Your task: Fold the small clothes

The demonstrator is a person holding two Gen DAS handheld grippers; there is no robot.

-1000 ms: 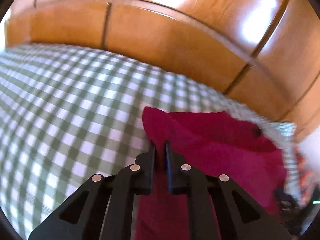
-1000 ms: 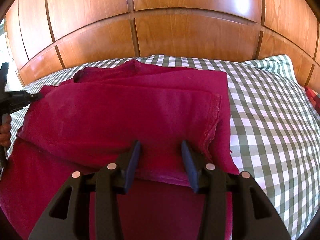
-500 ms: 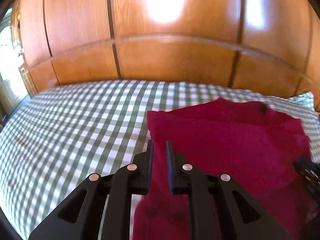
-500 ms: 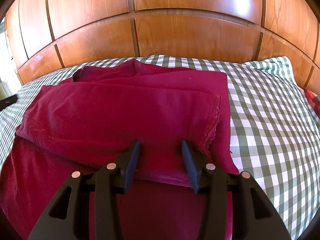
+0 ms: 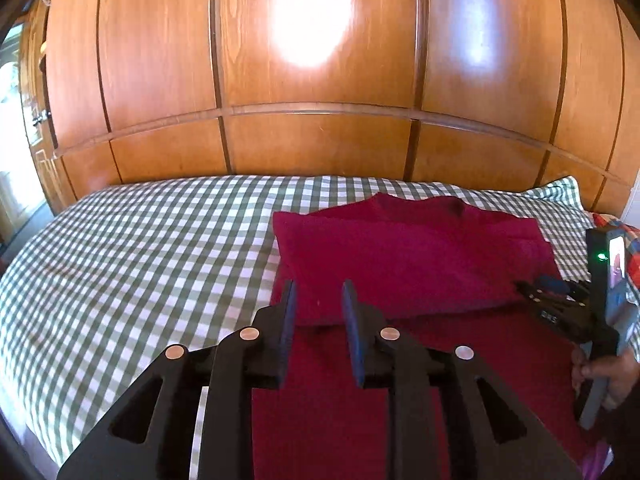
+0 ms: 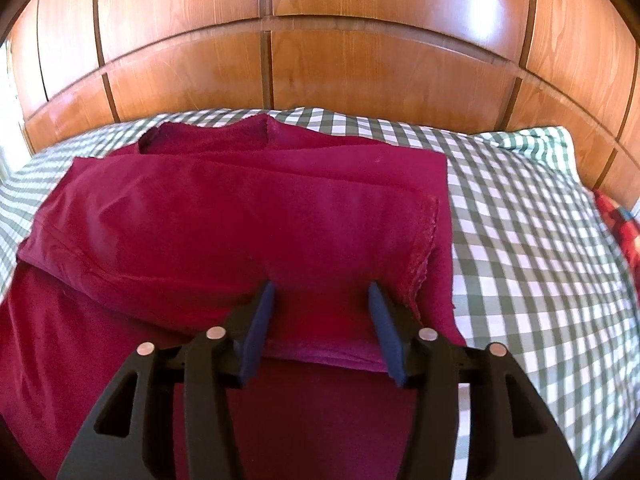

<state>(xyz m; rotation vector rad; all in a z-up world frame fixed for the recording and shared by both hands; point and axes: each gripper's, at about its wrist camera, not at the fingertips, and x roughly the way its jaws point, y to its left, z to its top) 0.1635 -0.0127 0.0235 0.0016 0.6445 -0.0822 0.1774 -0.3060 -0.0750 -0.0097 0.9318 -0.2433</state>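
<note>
- Wooden panelling (image 5: 320, 80) fills the upper half of both views, with bright glare patches on it.
- Below it lies a bed (image 5: 120, 260) covered in a green-and-white checked sheet.
- A dark red garment (image 6: 240, 216) lies on the bed, its upper part folded down over the lower part; in the left wrist view it sits right of centre.
- The left tool (image 5: 318, 304) hovers at the garment's left edge near the fold; its jaws have just been opening and stand apart, released, with no cloth pinched between them.
- The right tool (image 6: 322, 300) sits low over the folded edge at bottom centre; its jaws have just been opening and stand wide, with cloth between the fingers but not gripped.
- At the right edge of the left wrist view, a hand (image 5: 608, 376) holds the right tool's handle.
</note>
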